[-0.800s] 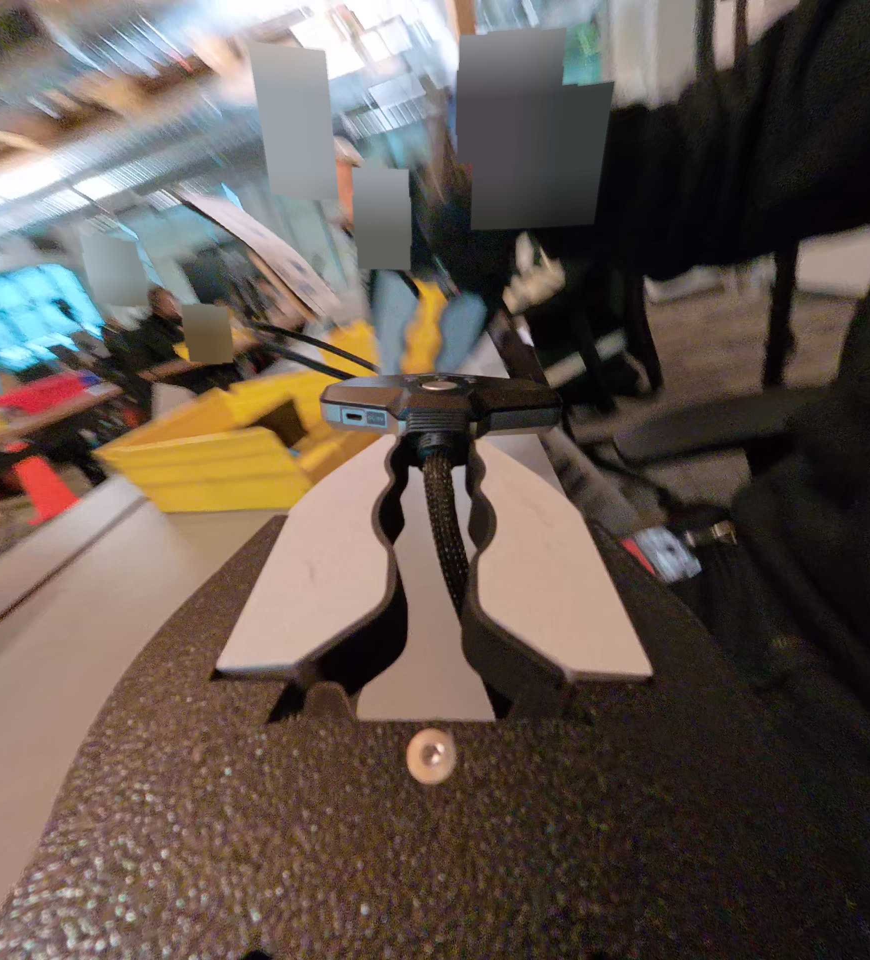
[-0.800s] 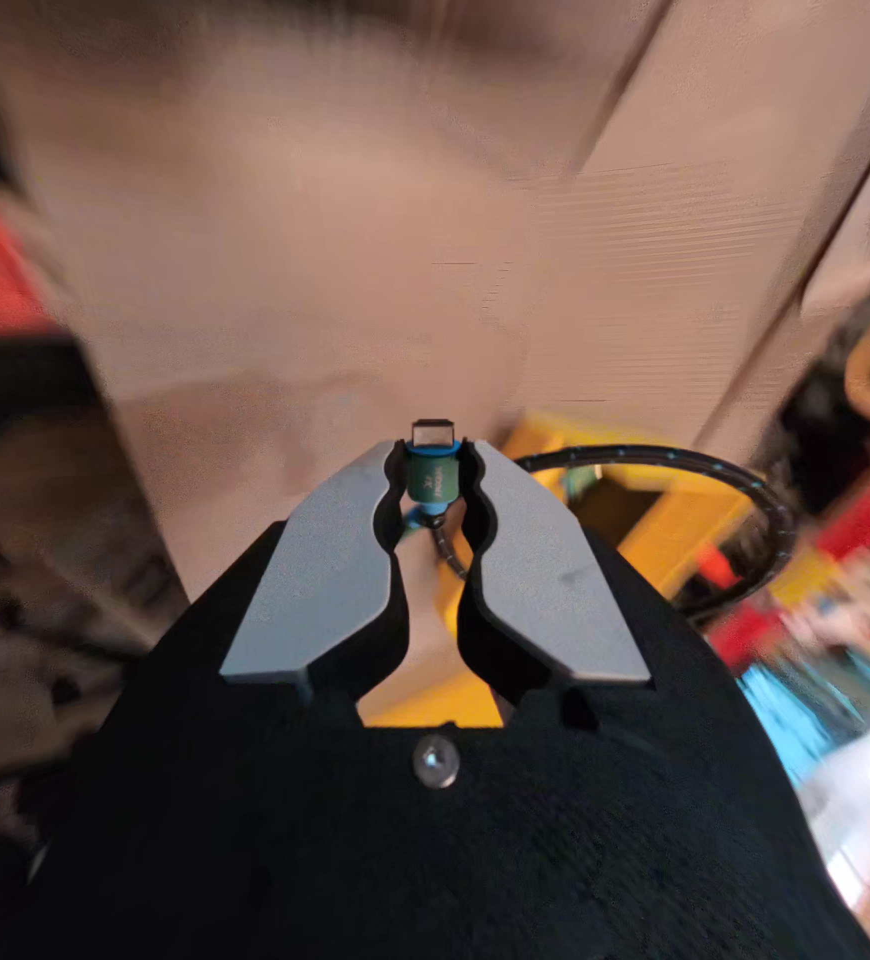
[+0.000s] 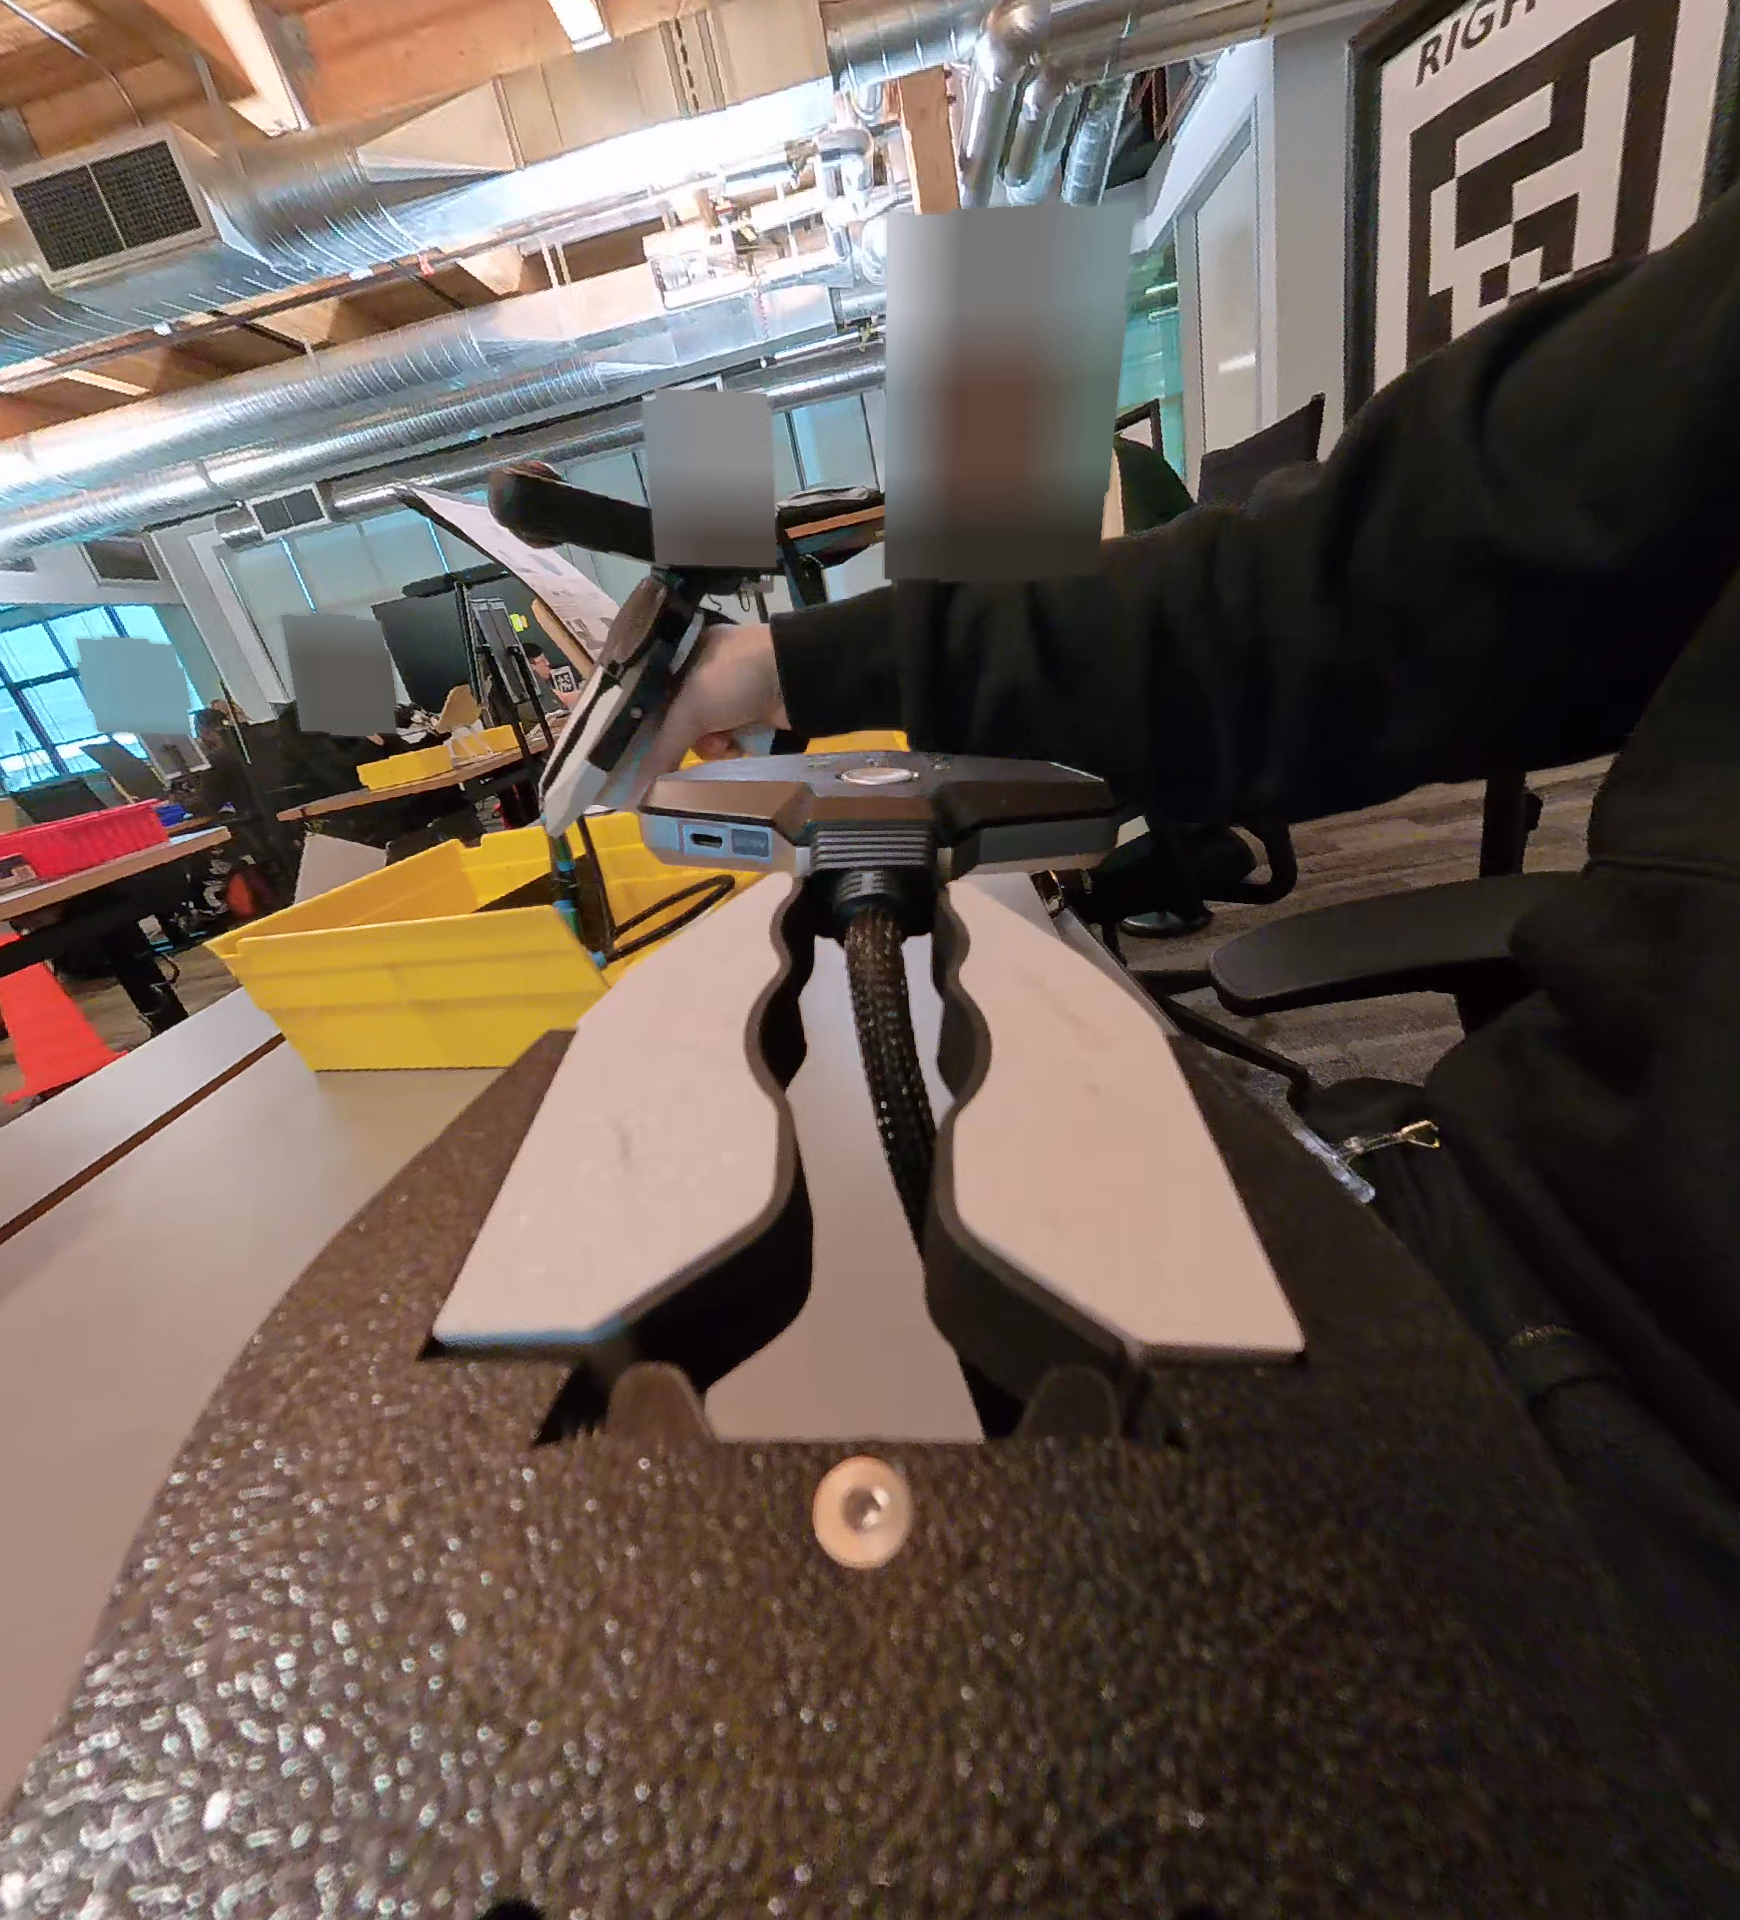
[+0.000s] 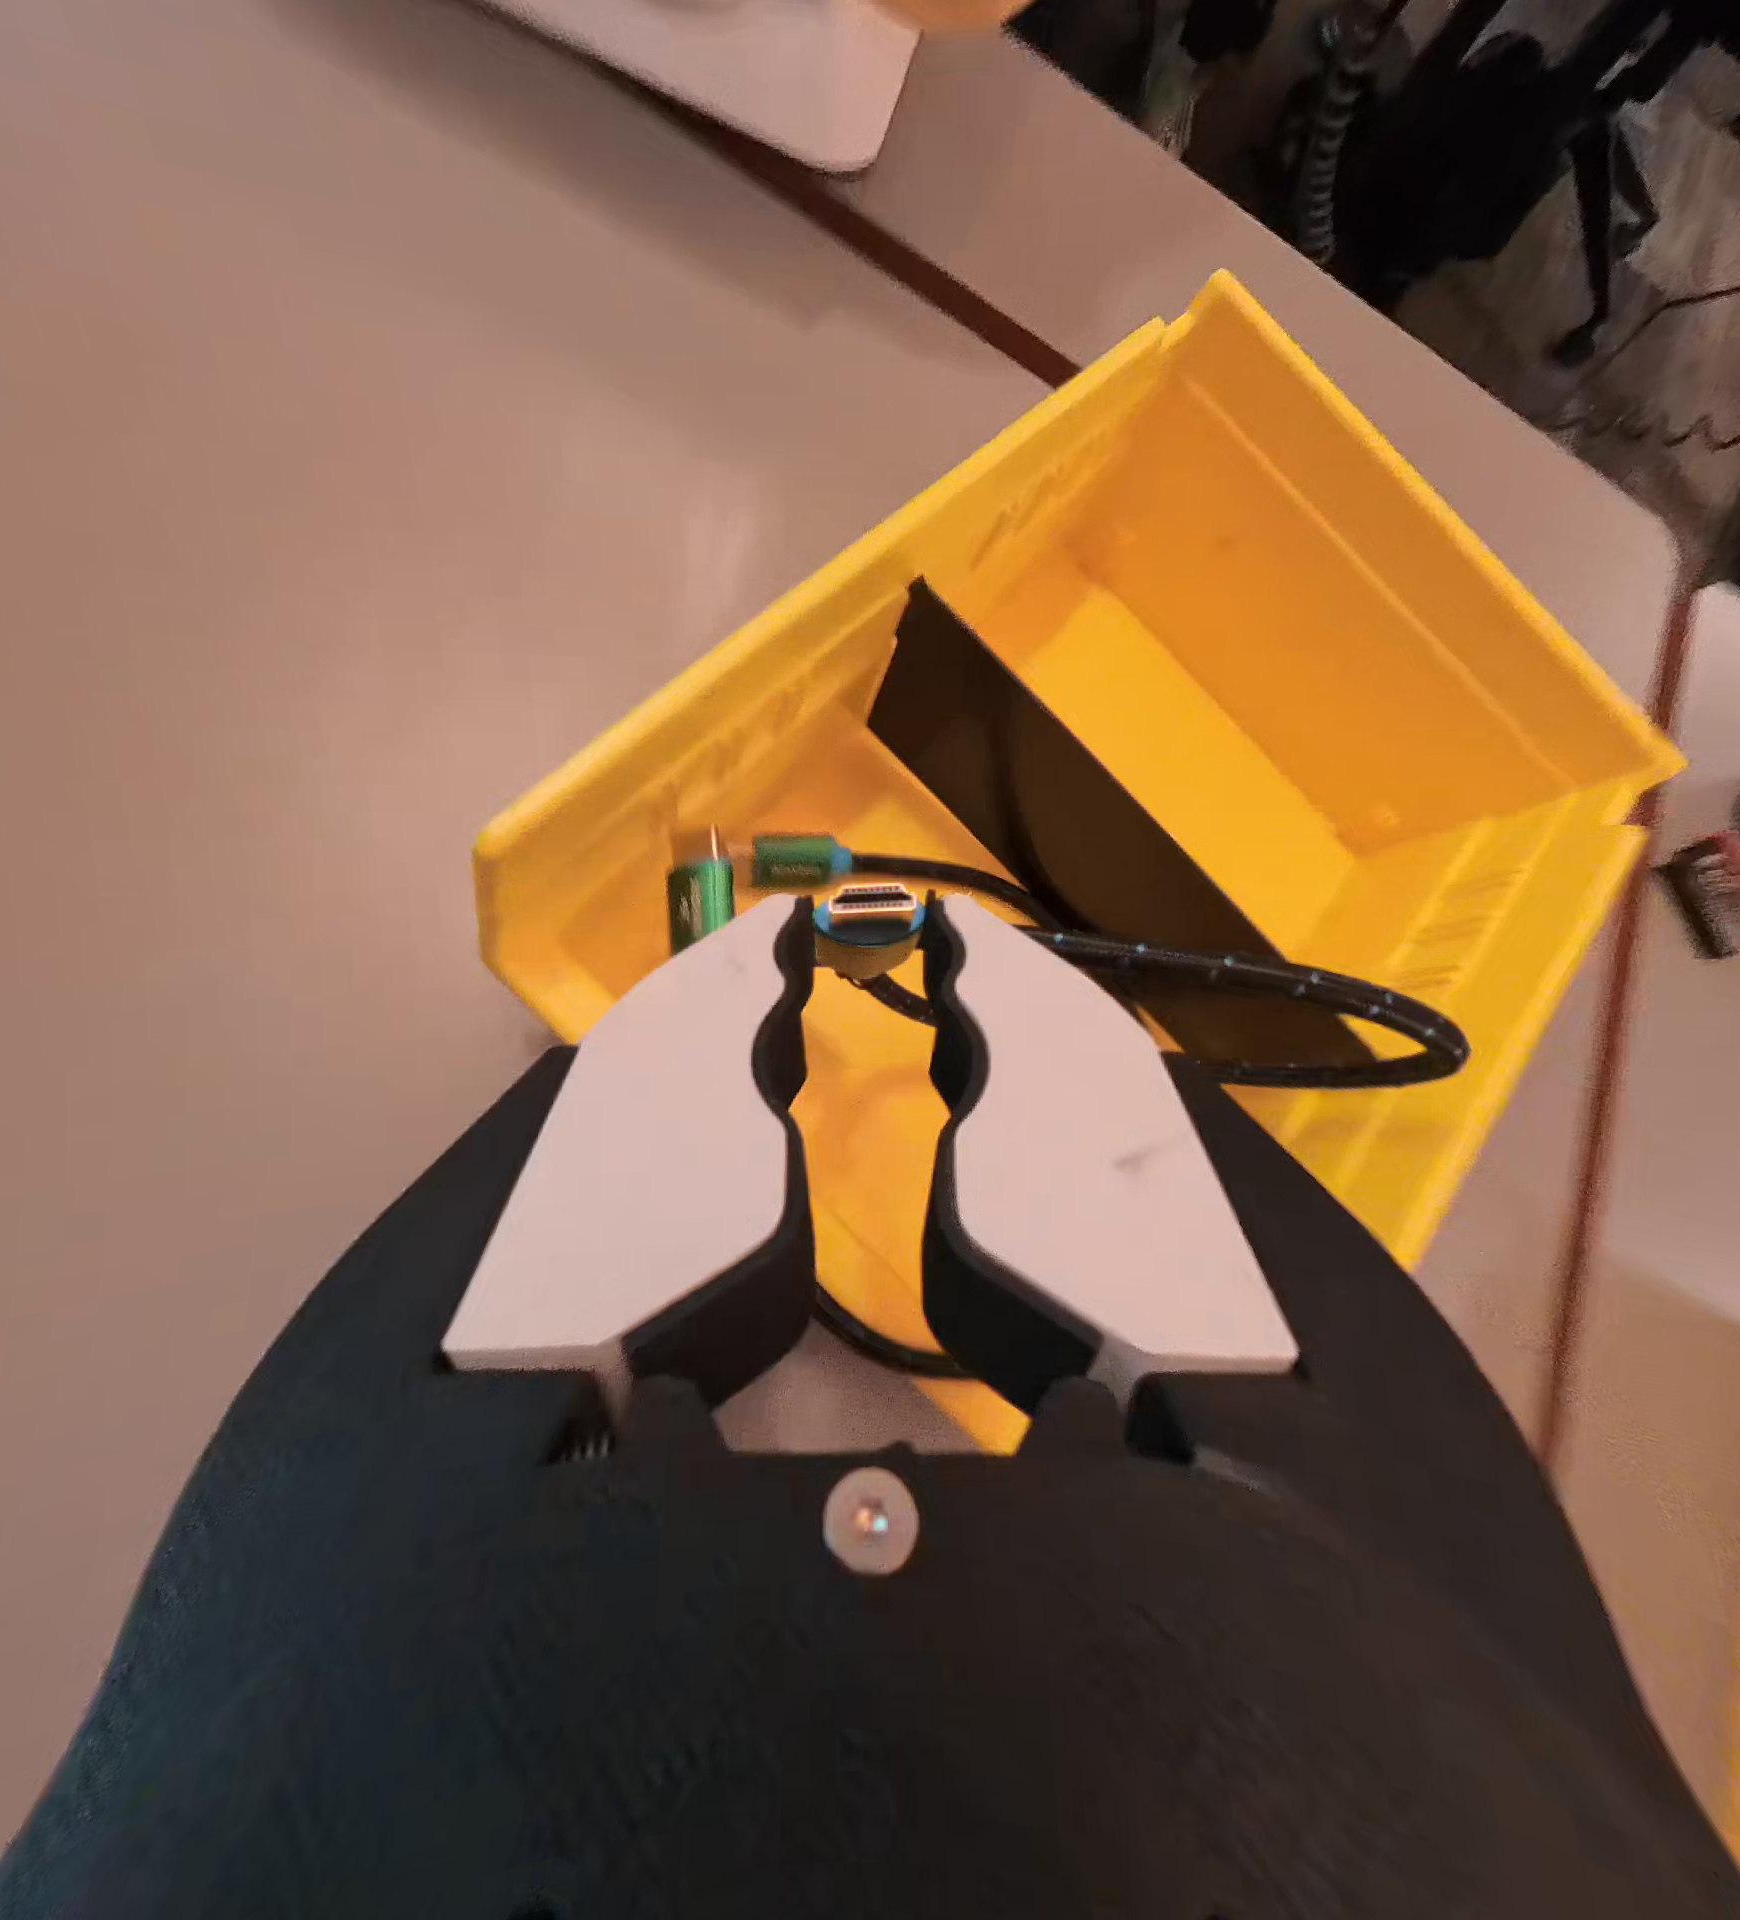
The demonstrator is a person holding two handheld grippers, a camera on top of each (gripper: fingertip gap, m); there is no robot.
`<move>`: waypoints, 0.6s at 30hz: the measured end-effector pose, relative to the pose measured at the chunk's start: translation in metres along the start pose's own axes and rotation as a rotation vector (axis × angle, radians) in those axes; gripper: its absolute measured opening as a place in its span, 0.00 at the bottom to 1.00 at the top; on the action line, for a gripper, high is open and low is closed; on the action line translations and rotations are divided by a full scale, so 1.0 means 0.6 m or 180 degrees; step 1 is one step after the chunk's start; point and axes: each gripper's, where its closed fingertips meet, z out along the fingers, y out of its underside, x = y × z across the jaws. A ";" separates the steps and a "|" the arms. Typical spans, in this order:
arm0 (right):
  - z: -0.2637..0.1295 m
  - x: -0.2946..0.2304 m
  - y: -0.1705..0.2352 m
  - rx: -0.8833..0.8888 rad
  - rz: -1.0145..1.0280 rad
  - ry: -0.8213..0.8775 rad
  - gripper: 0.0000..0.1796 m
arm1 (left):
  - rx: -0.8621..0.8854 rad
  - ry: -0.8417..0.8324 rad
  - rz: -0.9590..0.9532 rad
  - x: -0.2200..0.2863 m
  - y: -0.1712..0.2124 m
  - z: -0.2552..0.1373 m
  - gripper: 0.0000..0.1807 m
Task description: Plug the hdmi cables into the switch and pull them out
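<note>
Yellow bin (image 4: 1292,665) sits on the bench (image 4: 222,520), w/ the right tongs (image 4: 866,925) right above its near compartment, pinching a green-shelled HDMI plug (image 4: 868,914), metal end facing out, its braided cable (image 4: 1313,1023) looping back over the bin's black divider (image 4: 1032,790). Two more green plugs (image 4: 741,883) lie in that compartment just past the tips. Left tongs (image 3: 871,894) are pressed onto the ribbed collar of the switch (image 3: 876,805), held up off the bench, its own braided lead (image 3: 892,1049) running back btwn the fingers; the side ports in view look empty. Risks, as I judge: grip on the plug is only at the very tips, so it could twist or slip under insertion force; plug flipped vs port would jam; the cable loop could snag the divider or bin wall and drag the plug off line; the switch is held by its collar only, so a hard push may pivot it. In the left view the right tongs hang over the bin, just beside the switch's left end. Beyond: black office chair (image 3: 1365,945), other benches w/ yellow and red trays (image 3: 66,836).
</note>
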 end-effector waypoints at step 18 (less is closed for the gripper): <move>-0.054 0.024 0.023 -0.0144 0.0475 -0.0224 0.43 | 0.0011 -0.0128 -0.0115 -0.015 0.013 -0.001 0.12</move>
